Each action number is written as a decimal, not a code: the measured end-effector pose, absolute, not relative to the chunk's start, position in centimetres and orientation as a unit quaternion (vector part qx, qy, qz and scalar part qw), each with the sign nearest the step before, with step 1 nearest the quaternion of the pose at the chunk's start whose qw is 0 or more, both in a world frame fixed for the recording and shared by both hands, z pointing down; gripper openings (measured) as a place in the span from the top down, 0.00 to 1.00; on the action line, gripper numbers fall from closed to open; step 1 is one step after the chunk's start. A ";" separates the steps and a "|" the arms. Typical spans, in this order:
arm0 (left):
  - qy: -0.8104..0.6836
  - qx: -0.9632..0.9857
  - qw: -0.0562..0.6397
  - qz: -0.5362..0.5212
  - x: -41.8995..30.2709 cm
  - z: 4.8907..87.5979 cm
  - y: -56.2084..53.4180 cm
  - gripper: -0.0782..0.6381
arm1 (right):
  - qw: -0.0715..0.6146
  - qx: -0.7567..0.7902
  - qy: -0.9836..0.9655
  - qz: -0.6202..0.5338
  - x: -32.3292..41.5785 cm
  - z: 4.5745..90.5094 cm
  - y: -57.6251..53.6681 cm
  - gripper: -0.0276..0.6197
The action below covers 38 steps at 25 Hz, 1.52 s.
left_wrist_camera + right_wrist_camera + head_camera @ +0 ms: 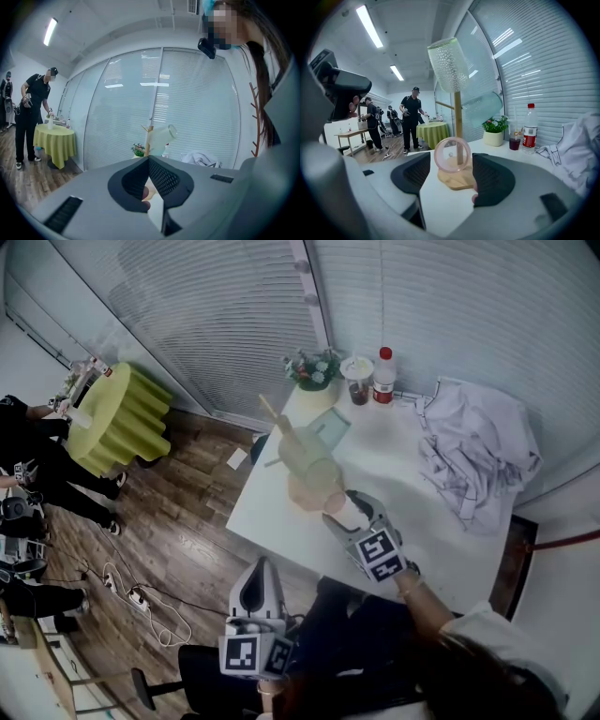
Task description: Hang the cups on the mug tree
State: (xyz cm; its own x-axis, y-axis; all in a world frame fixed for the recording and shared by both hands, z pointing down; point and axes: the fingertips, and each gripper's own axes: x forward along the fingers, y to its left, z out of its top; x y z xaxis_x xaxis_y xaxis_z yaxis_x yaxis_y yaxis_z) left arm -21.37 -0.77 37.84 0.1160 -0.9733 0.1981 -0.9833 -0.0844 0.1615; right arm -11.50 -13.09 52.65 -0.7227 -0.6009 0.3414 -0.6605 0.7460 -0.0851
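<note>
Found right gripper (450,174) with jaws spread and empty over the white table (440,206); left gripper (149,161) with jaws pressed together, off the table's near edge. Noted pink cup (452,154) just beyond the right jaw tips, framed between them, mouth toward the gripper, against the mug tree (458,122) stem, with a clear dimpled cup (447,65) capping the top and a teal cup (483,108) on a side peg. Recorded farther back a potted plant (494,127), red-labelled bottle (529,126) and crumpled white cloth (576,150), clear of the jaws.

left tongs (262,568) and right tongs (343,506) are grey with dark ribbed pads (494,180). each bears a cube (380,556) of black-and-white square markers. the right sleeve (483,634) is white.
</note>
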 end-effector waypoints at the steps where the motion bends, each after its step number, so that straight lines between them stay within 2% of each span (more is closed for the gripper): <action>1: -0.665 0.735 0.128 0.018 -21.2 37.8 -0.6 0.89 | 0.149 0.341 -0.923 0.100 -11.4 52.6 -12.9 0.52; 7: -0.670 0.731 0.125 0.009 -20.5 37.5 0.6 0.89 | 0.156 0.339 -0.923 0.092 -10.5 52.3 -12.0 0.52; 14: -0.673 0.729 0.122 0.001 -19.1 37.2 2.2 0.89 | 0.149 0.351 -0.920 0.085 -8.5 51.2 -10.8 0.60; 20: -0.676 0.727 0.119 -0.010 -17.5 37.3 3.7 0.89 | 0.145 0.361 -0.918 0.073 -6.6 50.6 -9.1 0.73; 23: -0.681 0.722 0.121 -0.013 -16.9 37.5 4.6 0.89 | 0.136 0.373 -0.916 0.060 -5.6 49.8 -8.4 0.90; 26: -0.683 0.720 0.123 -0.016 -16.2 37.6 5.4 0.89 | 0.134 0.379 -0.914 0.050 -4.7 49.2 -7.8 0.95; 38: -0.678 0.725 0.116 -0.024 -12.7 37.3 8.3 0.89 | 0.112 0.378 -0.919 0.021 -1.2 46.5 -4.3 0.96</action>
State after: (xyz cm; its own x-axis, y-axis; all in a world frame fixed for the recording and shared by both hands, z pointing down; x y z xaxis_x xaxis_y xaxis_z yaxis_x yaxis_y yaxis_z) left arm -12.75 8.33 37.26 0.0786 -0.9894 0.1224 -0.9781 -0.0528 0.2013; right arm -1.20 -4.33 46.49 -0.6889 -0.6900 0.2222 -0.6993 0.7133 0.0469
